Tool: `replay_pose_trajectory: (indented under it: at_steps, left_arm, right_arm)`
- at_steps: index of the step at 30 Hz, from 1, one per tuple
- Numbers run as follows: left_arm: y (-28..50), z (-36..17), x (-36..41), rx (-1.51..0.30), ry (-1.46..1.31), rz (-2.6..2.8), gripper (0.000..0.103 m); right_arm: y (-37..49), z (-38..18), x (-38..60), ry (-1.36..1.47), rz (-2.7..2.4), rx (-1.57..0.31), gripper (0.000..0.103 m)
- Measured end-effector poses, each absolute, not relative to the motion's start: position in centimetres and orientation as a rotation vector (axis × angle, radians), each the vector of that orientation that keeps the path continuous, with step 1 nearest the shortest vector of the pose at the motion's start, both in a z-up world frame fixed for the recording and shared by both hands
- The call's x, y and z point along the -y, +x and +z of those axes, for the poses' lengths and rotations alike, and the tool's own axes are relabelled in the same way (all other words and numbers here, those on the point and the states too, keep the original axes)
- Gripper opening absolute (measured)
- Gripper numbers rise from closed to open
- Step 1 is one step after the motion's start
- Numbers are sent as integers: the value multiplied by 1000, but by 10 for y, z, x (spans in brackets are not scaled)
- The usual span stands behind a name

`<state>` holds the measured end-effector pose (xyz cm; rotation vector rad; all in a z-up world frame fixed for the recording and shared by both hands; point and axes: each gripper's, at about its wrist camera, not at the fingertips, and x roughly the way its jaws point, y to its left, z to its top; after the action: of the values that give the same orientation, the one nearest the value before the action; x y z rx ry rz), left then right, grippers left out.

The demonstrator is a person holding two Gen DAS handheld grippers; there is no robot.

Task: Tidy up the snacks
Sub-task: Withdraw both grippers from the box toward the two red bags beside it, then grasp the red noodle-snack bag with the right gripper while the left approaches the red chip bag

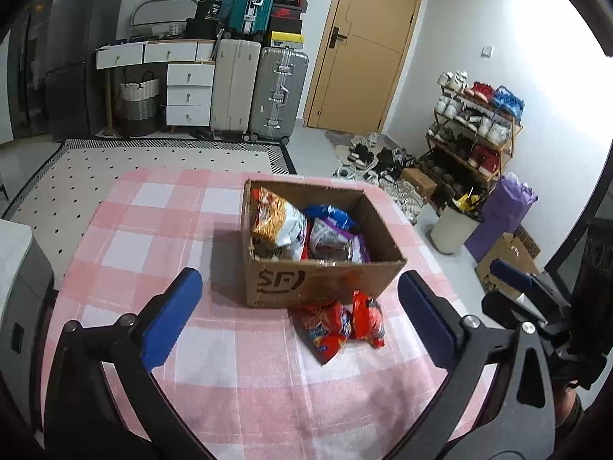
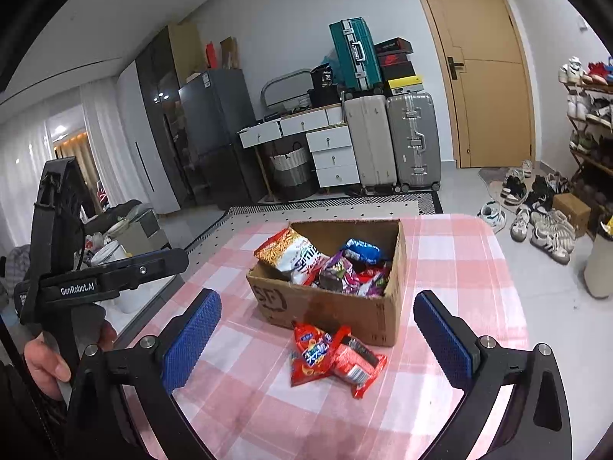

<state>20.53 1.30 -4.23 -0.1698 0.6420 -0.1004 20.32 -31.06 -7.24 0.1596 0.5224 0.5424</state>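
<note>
Fingers (image 1: 172,318) of both grippers spread wide, empty; box (image 1: 325,283) hides lower snacks (image 1: 279,226).

Both wrist views angled down, near table (image 1: 161,207); sharing snack box (image 1: 325,280)

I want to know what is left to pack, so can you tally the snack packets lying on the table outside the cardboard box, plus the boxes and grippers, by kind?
Red snack packets on the pink checked tablecloth: 2
Brown cardboard box holding snacks: 1
Open blue-padded grippers: 2, left gripper, right gripper
Total: 5
</note>
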Motion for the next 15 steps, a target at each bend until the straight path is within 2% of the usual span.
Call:
replay_pose_trajectory:
  at_steps: [15]
  left_arm:
    - [207,-121,-9,-797,-175,-57,102]
  right_arm:
    - [196,-144,313,208,480,-653,102]
